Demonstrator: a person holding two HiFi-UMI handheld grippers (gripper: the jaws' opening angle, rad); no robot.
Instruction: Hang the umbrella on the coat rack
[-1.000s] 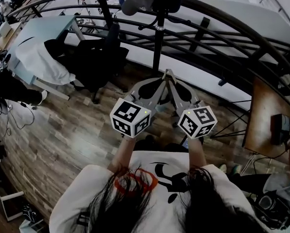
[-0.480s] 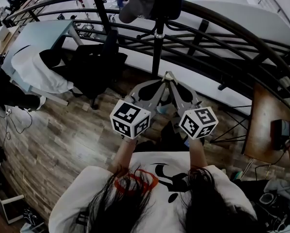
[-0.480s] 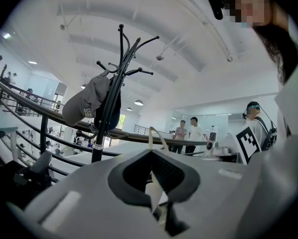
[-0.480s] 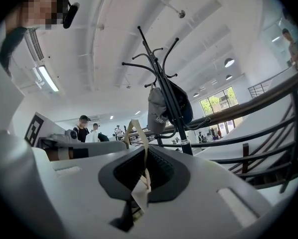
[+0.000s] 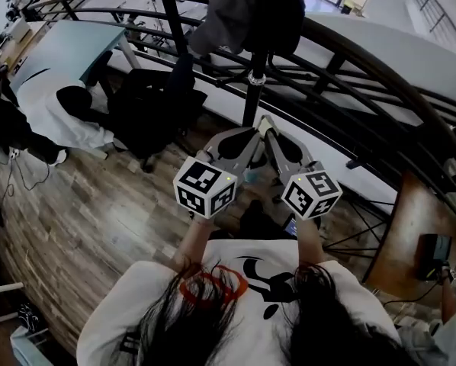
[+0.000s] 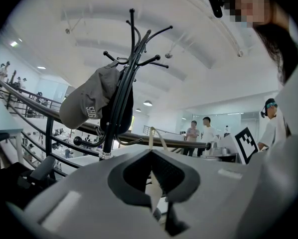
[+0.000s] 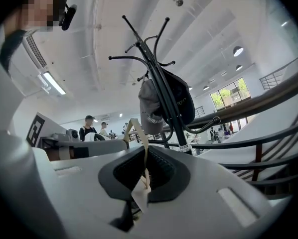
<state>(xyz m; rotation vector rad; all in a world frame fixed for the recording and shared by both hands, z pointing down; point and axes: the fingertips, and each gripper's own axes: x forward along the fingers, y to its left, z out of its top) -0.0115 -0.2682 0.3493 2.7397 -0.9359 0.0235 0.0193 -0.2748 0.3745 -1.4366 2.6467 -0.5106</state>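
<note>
The black coat rack (image 5: 251, 90) stands straight ahead by the railing, with a grey cap (image 5: 222, 21) and a black bag (image 5: 277, 10) on its top hooks. My left gripper (image 5: 258, 125) and right gripper (image 5: 268, 125) are held tip to tip just in front of the pole. Each is shut on one side of a beige strap loop (image 6: 156, 136) (image 7: 137, 131), which has a small tag (image 7: 139, 195). The umbrella's body hangs under the grippers and is mostly hidden. The rack (image 6: 120, 91) (image 7: 164, 96) and its cap (image 6: 84, 103) (image 7: 149, 111) show in both gripper views.
A curved black railing (image 5: 380, 59) runs behind the rack. A black office chair (image 5: 148, 105) and a desk (image 5: 56, 56) stand at the left on the wooden floor. A wooden table (image 5: 407, 227) is at the right. Several people (image 6: 199, 131) stand far off.
The grippers stay together on the strap. The rack's top with the cap and bag now sits lower and larger in the head view, and the rack is a little closer.
</note>
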